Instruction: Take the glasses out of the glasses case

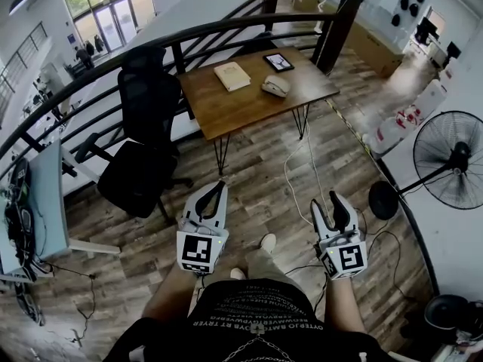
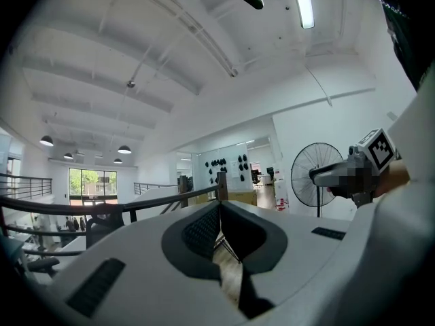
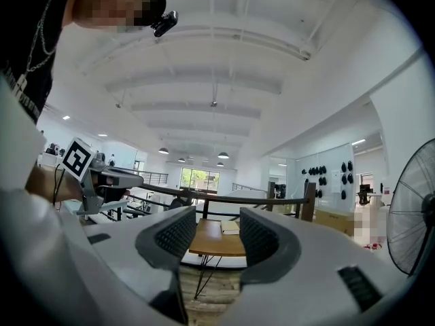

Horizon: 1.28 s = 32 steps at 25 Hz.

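The glasses case point(image 1: 275, 87), a pale grey oval shell, lies shut on the wooden table point(image 1: 226, 108) far ahead, beyond both grippers. No glasses are visible. My left gripper point(image 1: 217, 189) is held low in front of the person, its jaws shut with the pads meeting and nothing between them point(image 2: 219, 209). To its right, my right gripper point(image 1: 336, 200) stands open and empty. Through its gap point(image 3: 217, 226) I see the table point(image 3: 211, 242), with a book point(image 3: 230, 227) on it. The case does not show in that view.
On the table lie a tan book point(image 1: 232, 75) and a tablet point(image 1: 278, 62). A black office chair point(image 1: 143, 149) stands left of it, with a dark curved railing point(image 1: 189, 36) behind. A standing fan point(image 1: 453, 161) is at the right, cables point(image 1: 302, 172) trail over the wood floor, and a white desk point(image 1: 49, 202) stands at the left.
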{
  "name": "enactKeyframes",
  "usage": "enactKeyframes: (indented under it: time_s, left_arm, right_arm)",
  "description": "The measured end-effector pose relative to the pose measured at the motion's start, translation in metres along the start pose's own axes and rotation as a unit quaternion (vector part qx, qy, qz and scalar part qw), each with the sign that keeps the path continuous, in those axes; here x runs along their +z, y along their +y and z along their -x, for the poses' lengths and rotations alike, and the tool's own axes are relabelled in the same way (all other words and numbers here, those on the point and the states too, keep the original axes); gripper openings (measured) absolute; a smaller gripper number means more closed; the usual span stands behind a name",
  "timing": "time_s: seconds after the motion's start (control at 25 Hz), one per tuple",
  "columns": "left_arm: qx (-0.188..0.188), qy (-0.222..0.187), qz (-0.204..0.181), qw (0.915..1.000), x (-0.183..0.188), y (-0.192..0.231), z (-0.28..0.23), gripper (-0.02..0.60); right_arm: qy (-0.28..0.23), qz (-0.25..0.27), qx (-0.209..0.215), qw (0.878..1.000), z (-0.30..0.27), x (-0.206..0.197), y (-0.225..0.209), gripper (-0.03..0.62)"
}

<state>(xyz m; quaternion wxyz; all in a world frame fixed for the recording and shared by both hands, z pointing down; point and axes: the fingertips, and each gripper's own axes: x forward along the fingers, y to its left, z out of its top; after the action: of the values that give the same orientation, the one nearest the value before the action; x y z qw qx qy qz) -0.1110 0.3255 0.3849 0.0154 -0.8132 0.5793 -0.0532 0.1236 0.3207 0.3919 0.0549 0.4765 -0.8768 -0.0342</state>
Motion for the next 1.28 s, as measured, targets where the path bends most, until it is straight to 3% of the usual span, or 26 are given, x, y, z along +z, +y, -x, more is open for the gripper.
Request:
enactKeyframes:
  time_s: [0.28,0.84,1.28]
  left_arm:
    - [-0.003,0.012,0.002,0.9999,-0.009,0.002,-0.024,0.029]
    - [-0.012,0.022,-0.002,0.9997,-0.007,0.007,-0.103,0.029]
    - [-0.018,0.032,0.017,0.9992,-0.015,0.002,-0.171,0.029]
  right_arm:
    - [-0.007,-0.026,0.006,1.000,-0.016,-0.004,-0.018,0.189]
    - [-0.003,-0.019,0.008,1.000,-0.083,-0.012,-0.068,0.192]
    - [0.024,-0.020,0.014,0.999,-0.118,-0.029,-0.115,0.198]
